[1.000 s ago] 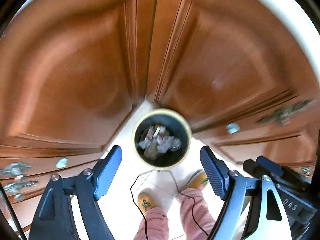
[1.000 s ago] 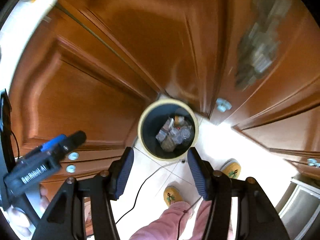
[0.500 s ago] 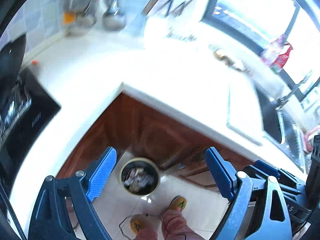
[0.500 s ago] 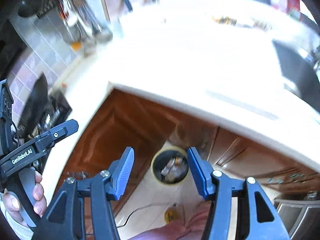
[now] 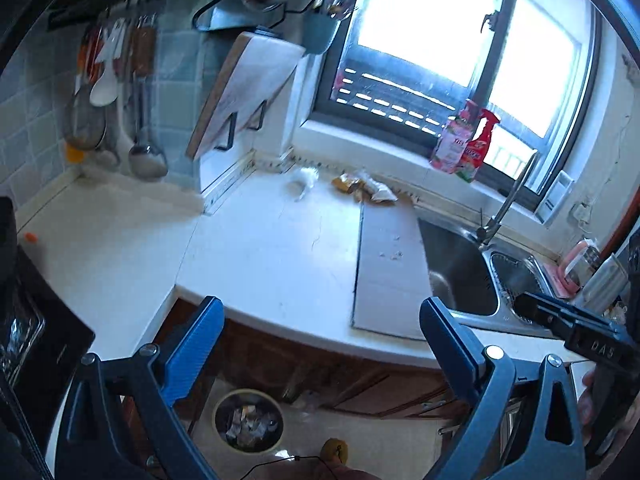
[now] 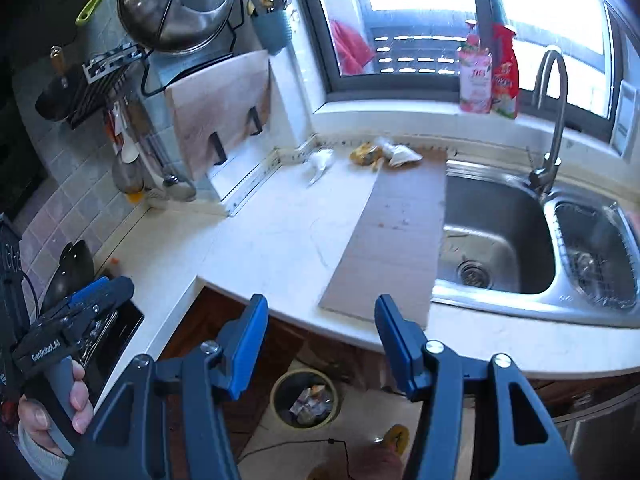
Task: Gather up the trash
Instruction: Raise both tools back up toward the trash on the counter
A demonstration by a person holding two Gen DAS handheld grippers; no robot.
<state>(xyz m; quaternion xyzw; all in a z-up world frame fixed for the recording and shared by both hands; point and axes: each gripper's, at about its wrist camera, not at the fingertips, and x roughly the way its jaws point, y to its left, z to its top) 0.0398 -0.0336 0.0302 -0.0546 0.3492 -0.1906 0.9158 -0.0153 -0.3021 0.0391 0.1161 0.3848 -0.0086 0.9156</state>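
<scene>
At the back of the white counter (image 5: 264, 256) (image 6: 288, 240) lie a crumpled white tissue (image 5: 304, 178) (image 6: 322, 160) and yellow and white snack wrappers (image 5: 362, 188) (image 6: 384, 152). On the floor below stands a round bin (image 5: 248, 420) (image 6: 306, 398) with trash in it. My left gripper (image 5: 320, 320) hangs above the counter's front edge, its jaws opening wide with nothing between them. My right gripper (image 6: 318, 320) is open and empty over the same edge. Each gripper shows at the side of the other's view (image 5: 580, 336) (image 6: 76, 316).
A double steel sink (image 6: 500, 232) with a tap (image 6: 552, 120) fills the right. A flat board (image 6: 392, 232) lies beside it. A cutting board (image 5: 244, 88) leans in the corner, utensils hang on the tiles, bottles (image 6: 488, 72) stand on the sill, a black hob (image 5: 36, 328) sits left.
Both grippers have risen from just above the bin, past the brown cabinet doors, to above the counter. The left jaws have spread wider. Counter, sink and window have come into view.
</scene>
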